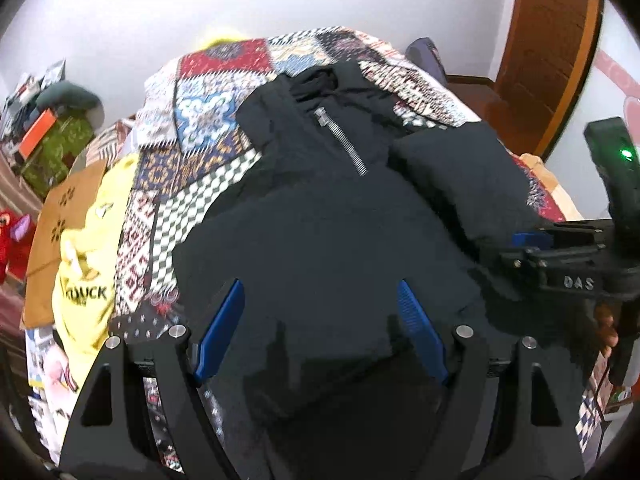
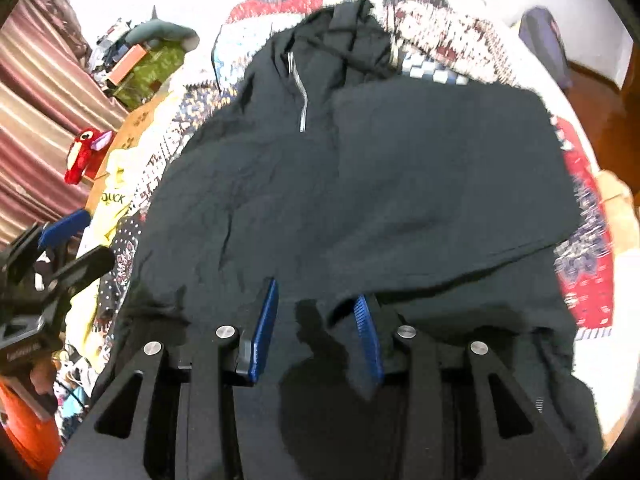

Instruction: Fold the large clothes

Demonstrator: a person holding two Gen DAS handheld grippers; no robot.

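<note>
A large black hooded jacket (image 1: pixel 320 216) with a silver half zipper (image 1: pixel 342 142) lies spread on a patchwork quilt (image 1: pixel 208 120), hood at the far end. It fills the right wrist view (image 2: pixel 360 184) too; one sleeve is folded across its front (image 2: pixel 448 168). My left gripper (image 1: pixel 320 320) is open, blue pads wide apart, just above the jacket's near hem. My right gripper (image 2: pixel 316 328) is open over the near hem, empty. The right gripper's body shows at the right edge of the left wrist view (image 1: pixel 568 252); the left gripper shows at the left of the right wrist view (image 2: pixel 60 240).
A yellow printed shirt (image 1: pixel 86 264) and a brown garment (image 1: pixel 60 216) lie on the bed's left side. A red plush toy (image 2: pixel 82 156) and cluttered boxes (image 1: pixel 52 136) sit beyond. A wooden door (image 1: pixel 548 52) stands at the right.
</note>
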